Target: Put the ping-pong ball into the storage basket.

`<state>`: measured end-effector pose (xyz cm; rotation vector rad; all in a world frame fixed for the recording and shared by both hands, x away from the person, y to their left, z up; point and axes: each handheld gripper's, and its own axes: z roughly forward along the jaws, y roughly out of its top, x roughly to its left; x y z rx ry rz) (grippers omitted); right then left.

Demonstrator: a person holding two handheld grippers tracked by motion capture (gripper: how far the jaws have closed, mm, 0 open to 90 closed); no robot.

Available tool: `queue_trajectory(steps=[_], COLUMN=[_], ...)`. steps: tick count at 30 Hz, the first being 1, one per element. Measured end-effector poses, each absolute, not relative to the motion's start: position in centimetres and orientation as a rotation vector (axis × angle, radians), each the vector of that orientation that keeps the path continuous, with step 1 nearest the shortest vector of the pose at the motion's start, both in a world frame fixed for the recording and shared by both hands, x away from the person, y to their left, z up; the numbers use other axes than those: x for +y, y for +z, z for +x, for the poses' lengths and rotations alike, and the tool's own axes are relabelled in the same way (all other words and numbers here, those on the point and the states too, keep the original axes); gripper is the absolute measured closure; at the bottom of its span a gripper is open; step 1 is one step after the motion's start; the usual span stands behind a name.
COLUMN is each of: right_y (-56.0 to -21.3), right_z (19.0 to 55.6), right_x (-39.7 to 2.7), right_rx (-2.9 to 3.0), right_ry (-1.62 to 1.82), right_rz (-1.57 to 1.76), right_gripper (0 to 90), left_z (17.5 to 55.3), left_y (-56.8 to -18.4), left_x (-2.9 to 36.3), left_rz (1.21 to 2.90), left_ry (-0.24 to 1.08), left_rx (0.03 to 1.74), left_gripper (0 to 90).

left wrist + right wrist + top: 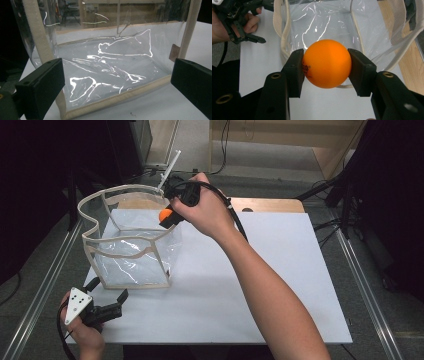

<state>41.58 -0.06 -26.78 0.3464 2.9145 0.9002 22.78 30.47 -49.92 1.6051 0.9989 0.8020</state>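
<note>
Holding a small orange plastic ball over the open mouth of a clear plastic bag with cream fabric trim, the right tool is closed on the ball, one black pad on either side.

Seen along the right tool's jaws, the ball sits squarely between the pads with the bag's opening directly beyond it, a position that seems chosen so a release would drop it inside. The bag stands upright on the white bench, its trimmed rim and handles propping the mouth wide. The left tool, jaws apart and gripping nothing, rests near the bag's lower front corner, just beside it and not touching, probably ready to steady the light bag should it tip. The bag's interior looks empty.
</note>
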Motion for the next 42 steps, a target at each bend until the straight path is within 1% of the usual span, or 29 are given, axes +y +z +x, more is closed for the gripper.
queue_trajectory(steps=[26,32,33,34,35,36,37,38,39,40,41,42], right_y=[-28.1,-28.5,-28.5,-28.5,-28.6,-28.6,-28.4,-28.4,-28.2,-28.2,-28.0,-27.9], right_z=[42.7,42.9,43.0,42.9,42.9,42.9,42.8,42.8,42.7,42.7,42.5,42.5], right_x=[0.9,1.1,1.2,1.2,1.2,1.2,1.1,1.1,1.0,1.0,0.8,0.8], right_rx=[2.898,2.875,2.880,2.882,2.882,2.882,2.860,2.860,2.841,2.841,2.829,2.822], right_ry=[0.883,0.885,0.886,0.885,0.887,0.887,0.888,0.888,0.908,0.908,0.921,0.927], right_rz=[0.417,0.433,0.425,0.427,0.427,0.427,0.430,0.430,0.440,0.440,0.452,0.454], right_gripper=[48.0,46.6,39.1,38.5,35.5,35.5,30.7,30.7,25.0,25.0,19.6,17.0], left_z=[22.8,22.8,22.8,22.8,22.8,22.8,22.8,22.8,22.8,22.8,22.8,22.8], left_y=[-49.9,-49.9,-49.9,-49.9,-49.9,-49.9,-49.9,-49.9,-49.9,-49.9,-49.9,-49.9], left_x=[30.5,30.5,30.5,30.5,30.5,30.5,30.5,30.5,30.5,30.5,30.5,30.5], left_rz=[1.605,1.606,1.605,1.605,1.605,1.605,1.604,1.604,1.605,1.605,1.605,1.605], left_ry=[0.799,0.798,0.799,0.799,0.798,0.798,0.797,0.798,0.797,0.797,0.797,0.797], left_rx=[0.997,0.997,0.997,0.997,0.999,0.999,0.999,0.999,0.999,0.999,0.999,0.999], left_gripper=[0.0,0.0,0.0,0.0,0.0,0.0,0.0,0.0,0.0,0.0,0.0,0.0])
